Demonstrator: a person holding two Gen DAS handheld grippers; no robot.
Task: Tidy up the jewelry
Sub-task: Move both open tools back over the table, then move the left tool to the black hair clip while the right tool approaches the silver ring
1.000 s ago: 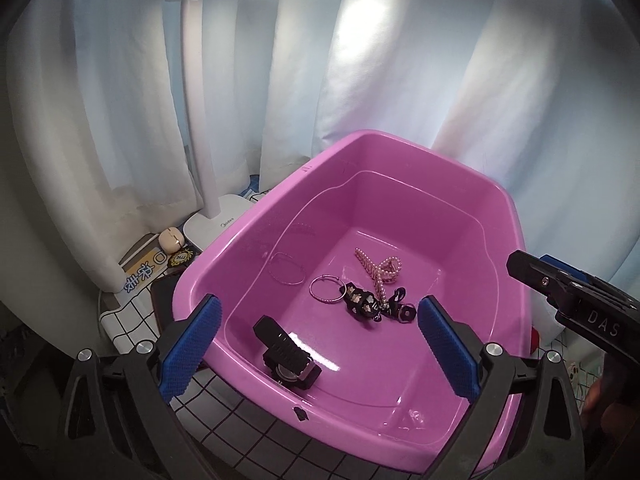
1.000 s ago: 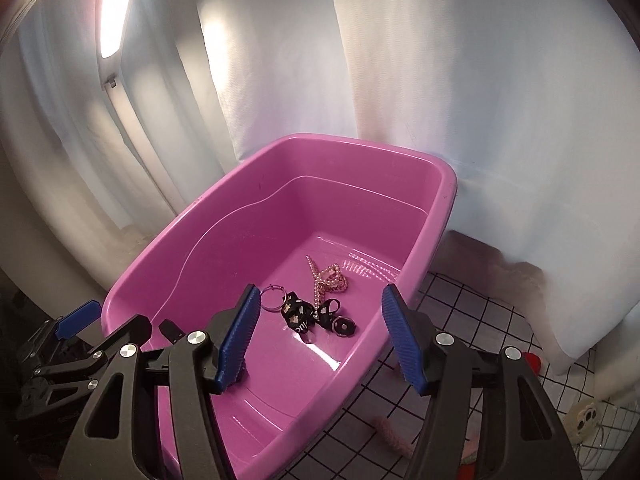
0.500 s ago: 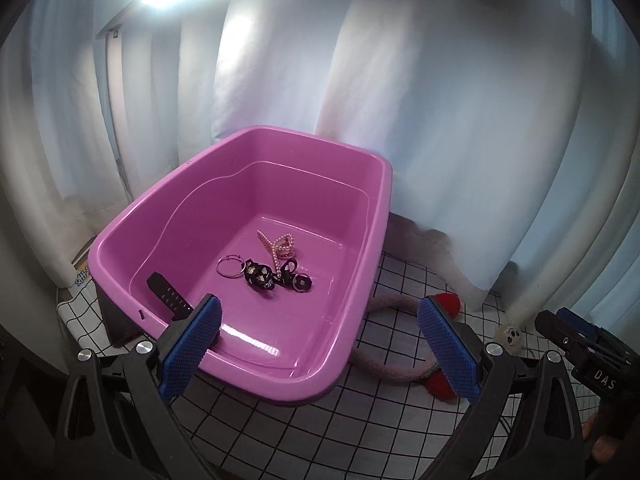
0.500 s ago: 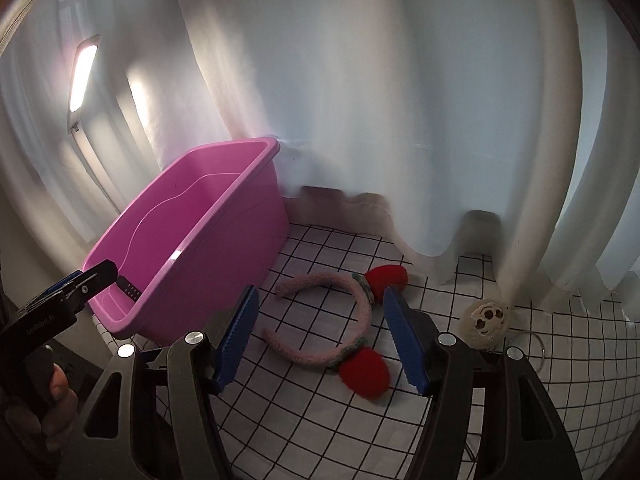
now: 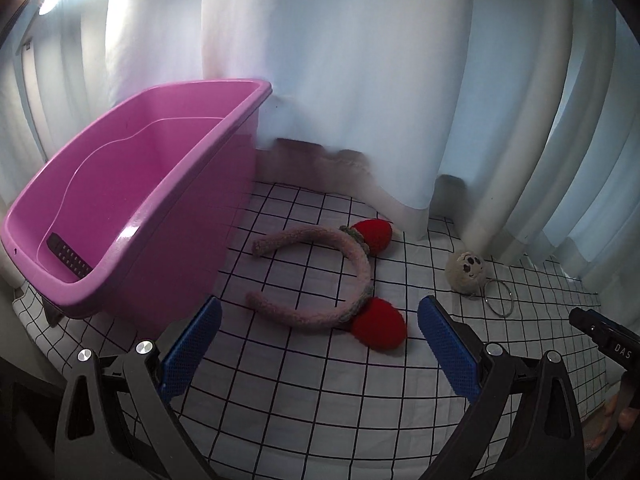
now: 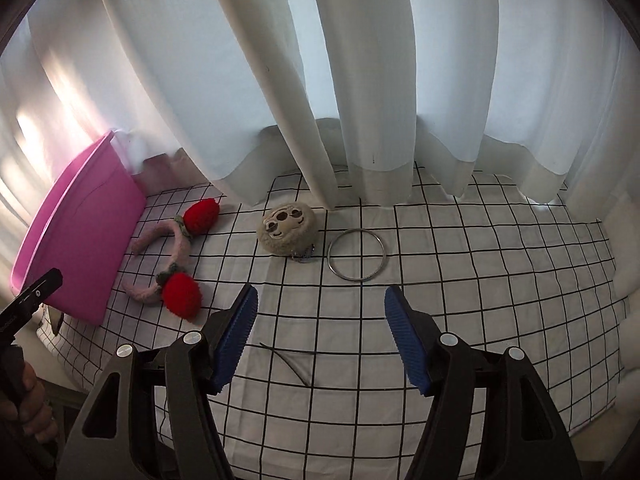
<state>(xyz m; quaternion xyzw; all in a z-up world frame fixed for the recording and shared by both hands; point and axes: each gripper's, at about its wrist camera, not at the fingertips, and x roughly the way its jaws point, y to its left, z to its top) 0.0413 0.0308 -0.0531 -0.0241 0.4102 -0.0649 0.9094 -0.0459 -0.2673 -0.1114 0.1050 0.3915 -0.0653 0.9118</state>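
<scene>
Right gripper [image 6: 320,334]: jaws spread, just been widening, nothing between them. Thin black hair pin [image 6: 290,362] lies just below the fingertips. Ahead: metal ring [image 6: 357,255], plush face charm [image 6: 289,228] touching its clasp.

Left gripper [image 5: 318,346]: jaws apart, empty. Beyond its fingertips: fuzzy strawberry headband [image 5: 340,276]; pink tub [image 5: 132,200] to their left.

Risk: flat pin and ring may slip from the pads.

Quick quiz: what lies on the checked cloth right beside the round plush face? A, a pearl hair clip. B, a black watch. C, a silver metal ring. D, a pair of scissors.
C: the silver metal ring lies flat on the checked cloth just right of the round plush face, next to its small clasp.
</scene>
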